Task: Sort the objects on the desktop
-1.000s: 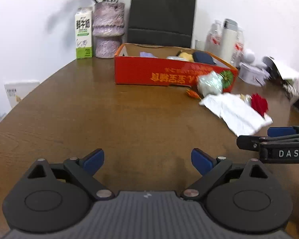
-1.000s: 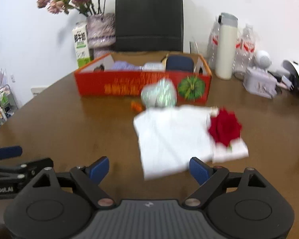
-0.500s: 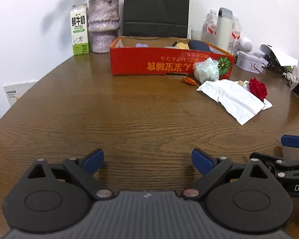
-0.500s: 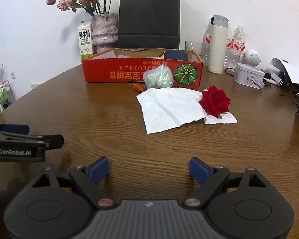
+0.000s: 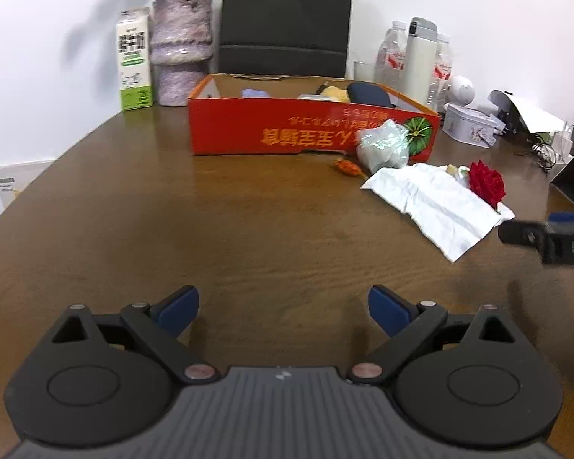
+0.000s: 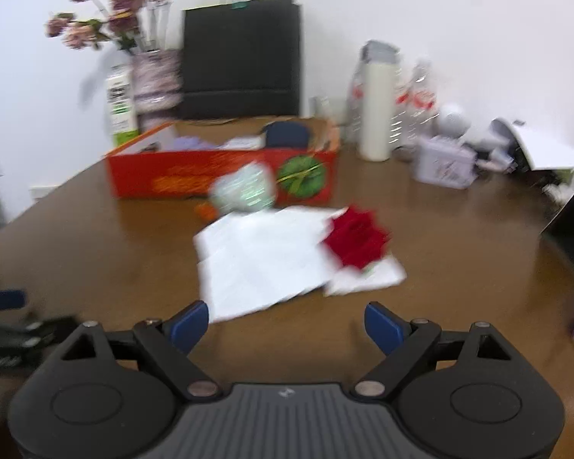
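An orange-red cardboard box [image 5: 271, 134] [image 6: 195, 176] stands mid-table with several items inside. In front of it lie a clear plastic bag [image 5: 382, 145] [image 6: 245, 191], a small orange wrapper [image 5: 348, 167], white crumpled paper [image 5: 436, 199] [image 6: 264, 260] and a red rose [image 5: 486, 184] [image 6: 356, 238]. My left gripper [image 5: 283, 310] is open over bare wood, well short of the box. My right gripper [image 6: 287, 323] is open too, nothing between its fingers, just short of the paper's near edge. The right wrist view is blurred.
Behind the box stand a milk carton [image 5: 134, 59], a flower vase [image 5: 180, 49] and a black bag [image 5: 285, 19]. A white flask [image 5: 419, 63], water bottles, a small tin [image 5: 468, 127] and cables crowd the back right. A dark stand [image 6: 572, 229] sits at the right edge.
The right gripper has moved forward toward the paper and rose, which now sit larger and nearer its fingers. The left gripper shifted slightly. Both stay open.
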`<action>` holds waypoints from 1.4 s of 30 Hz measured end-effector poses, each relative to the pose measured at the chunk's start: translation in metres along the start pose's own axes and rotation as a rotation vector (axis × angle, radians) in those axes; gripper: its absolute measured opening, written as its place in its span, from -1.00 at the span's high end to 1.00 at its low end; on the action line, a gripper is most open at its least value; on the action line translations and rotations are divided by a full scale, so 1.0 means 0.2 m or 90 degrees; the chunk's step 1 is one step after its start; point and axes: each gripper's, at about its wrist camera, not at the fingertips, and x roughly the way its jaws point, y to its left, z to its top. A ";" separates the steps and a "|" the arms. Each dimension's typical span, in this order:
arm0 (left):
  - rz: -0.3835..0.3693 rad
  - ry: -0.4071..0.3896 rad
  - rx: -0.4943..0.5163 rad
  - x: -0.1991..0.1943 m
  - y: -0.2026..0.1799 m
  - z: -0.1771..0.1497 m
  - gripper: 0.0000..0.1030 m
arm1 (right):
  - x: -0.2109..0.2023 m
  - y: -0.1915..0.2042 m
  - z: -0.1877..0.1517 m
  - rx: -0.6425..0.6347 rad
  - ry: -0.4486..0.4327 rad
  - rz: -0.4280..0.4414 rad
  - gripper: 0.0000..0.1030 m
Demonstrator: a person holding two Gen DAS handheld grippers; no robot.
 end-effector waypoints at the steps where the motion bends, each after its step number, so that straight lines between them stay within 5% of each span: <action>1: -0.004 0.002 0.001 0.02 -0.01 0.02 -0.90 | 0.03 -0.03 0.03 0.002 0.002 -0.017 -0.72; 11: -0.050 -0.043 0.056 0.35 -0.25 0.43 -0.86 | 0.37 -0.23 0.28 -0.001 -0.006 -0.074 -0.71; 14: -0.064 -0.064 0.077 0.49 -0.35 0.57 -0.86 | 0.48 -0.28 0.31 0.018 0.014 -0.032 -0.46; 16: -0.072 -0.029 0.065 0.65 -0.40 0.66 -0.86 | 0.54 -0.29 0.30 0.027 0.035 -0.021 -0.16; 18: -0.056 0.000 0.064 0.75 -0.43 0.69 -0.58 | 0.57 -0.30 0.28 0.038 0.056 -0.009 -0.03; 19: -0.063 0.001 0.068 0.77 -0.44 0.69 0.09 | 0.57 -0.31 0.27 0.040 0.054 -0.003 0.07; 20: -0.068 0.008 0.063 0.76 -0.43 0.69 0.29 | 0.56 -0.31 0.28 0.045 0.045 0.000 0.13; 26: -0.101 -0.075 -0.011 0.44 -0.30 0.70 0.41 | 0.42 -0.30 0.30 0.056 -0.020 0.030 0.28; 29: -0.126 -0.125 -0.041 0.17 -0.18 0.68 0.41 | 0.28 -0.26 0.32 0.055 -0.047 0.067 0.29; 31: -0.110 -0.136 -0.035 0.03 -0.11 0.60 0.40 | 0.13 -0.20 0.29 0.039 -0.075 0.144 0.29; 34: -0.078 -0.112 -0.032 -0.08 0.00 0.40 0.40 | 0.04 -0.03 0.18 -0.016 -0.036 0.213 0.28; 38: -0.063 -0.056 -0.044 -0.15 0.12 0.12 0.39 | 0.04 0.18 -0.03 -0.069 0.030 0.232 0.14; 42: -0.057 -0.026 -0.040 -0.20 0.20 -0.04 0.38 | -0.06 0.28 -0.15 -0.115 0.027 0.190 -0.32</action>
